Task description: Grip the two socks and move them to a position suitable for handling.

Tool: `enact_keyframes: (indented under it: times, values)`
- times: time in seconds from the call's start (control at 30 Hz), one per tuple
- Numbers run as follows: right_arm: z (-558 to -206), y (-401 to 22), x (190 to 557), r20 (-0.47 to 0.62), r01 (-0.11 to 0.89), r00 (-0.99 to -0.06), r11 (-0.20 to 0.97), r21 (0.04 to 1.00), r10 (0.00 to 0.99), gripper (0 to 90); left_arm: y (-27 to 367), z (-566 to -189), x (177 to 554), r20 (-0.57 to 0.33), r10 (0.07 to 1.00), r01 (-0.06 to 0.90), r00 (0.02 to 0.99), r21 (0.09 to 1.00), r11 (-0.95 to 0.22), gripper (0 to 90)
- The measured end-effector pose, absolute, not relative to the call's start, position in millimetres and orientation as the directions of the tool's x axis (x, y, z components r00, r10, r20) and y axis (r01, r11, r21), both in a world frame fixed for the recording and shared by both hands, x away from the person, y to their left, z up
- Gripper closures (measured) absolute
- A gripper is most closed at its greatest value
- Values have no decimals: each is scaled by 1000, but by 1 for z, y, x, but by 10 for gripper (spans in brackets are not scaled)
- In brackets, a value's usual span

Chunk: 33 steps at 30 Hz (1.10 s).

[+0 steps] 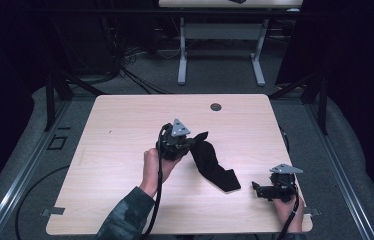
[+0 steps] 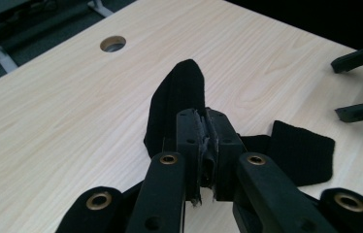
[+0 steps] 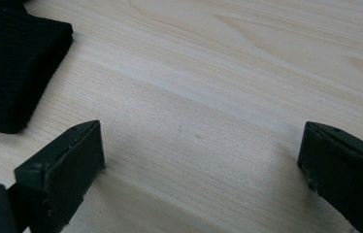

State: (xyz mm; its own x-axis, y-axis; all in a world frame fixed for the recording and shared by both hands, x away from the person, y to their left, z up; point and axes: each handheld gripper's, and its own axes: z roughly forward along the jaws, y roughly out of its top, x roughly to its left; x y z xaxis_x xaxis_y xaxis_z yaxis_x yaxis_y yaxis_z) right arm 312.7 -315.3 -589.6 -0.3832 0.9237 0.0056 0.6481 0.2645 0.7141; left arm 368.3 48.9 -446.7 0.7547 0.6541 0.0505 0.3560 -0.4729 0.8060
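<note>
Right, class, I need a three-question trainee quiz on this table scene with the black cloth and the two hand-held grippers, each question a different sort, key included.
1. True or false: the left hand-held gripper is shut on the black cloth.
2. Multiple choice: the right hand-held gripper is A) open, B) gripping the cloth, C) lying flat on the cloth.
3. Fill in: the round hole lies near the table's ____ edge.

Key: 1 true; 2 A; 3 far.

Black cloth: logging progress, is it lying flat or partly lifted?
Partly lifted. The left claw is shut on the black cloth, raising one end; the other end rests on the table.
</note>
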Motion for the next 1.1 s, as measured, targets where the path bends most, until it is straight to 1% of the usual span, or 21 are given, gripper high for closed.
enact_keyframes:
  times: [0.17,0.3,0.4,0.63,0.77,0.8,0.83,0.9,0.93,0.97,1.03,1.07,1.1]
  values:
    - [-590,-315,313,10,648,-382,260,716,924,23,66,-444,347,49,658,351,751,815,-461,856]
    - [-590,-315,313,7,647,-384,264,716,923,23,85,-455,330,45,676,369,735,810,-455,854]
    - [-590,-315,313,7,648,-384,263,715,923,23,99,-474,318,35,696,408,717,788,-460,853]
    - [-590,-315,313,8,648,-381,261,715,925,25,124,-532,302,1,743,526,669,706,-474,846]
    - [-590,-315,313,10,647,-374,253,719,927,30,131,-550,297,-13,755,560,656,679,-474,823]
    - [-590,-315,312,10,648,-372,252,719,928,31,132,-553,296,-16,757,566,653,674,-474,804]
    - [-590,-315,312,10,648,-372,252,719,928,31,133,-556,296,-18,760,575,650,665,-476,758]
    - [-590,-315,313,10,648,-372,252,719,928,31,136,-558,295,-24,765,588,643,655,-474,637]
    - [-589,-315,313,9,650,-374,256,716,927,31,138,-559,294,-28,769,590,639,659,-466,534]
    - [-589,-315,313,9,652,-374,255,714,928,31,140,-558,293,-33,769,593,638,659,-463,534]
    - [-589,-315,313,7,654,-372,256,712,928,31,146,-554,292,-39,779,597,626,667,-446,437]
    - [-589,-314,314,10,657,-371,255,710,929,30,150,-552,292,-36,785,595,619,674,-438,372]
    - [-589,-314,314,10,657,-371,255,710,929,30,154,-549,292,-38,789,596,613,677,-431,372]
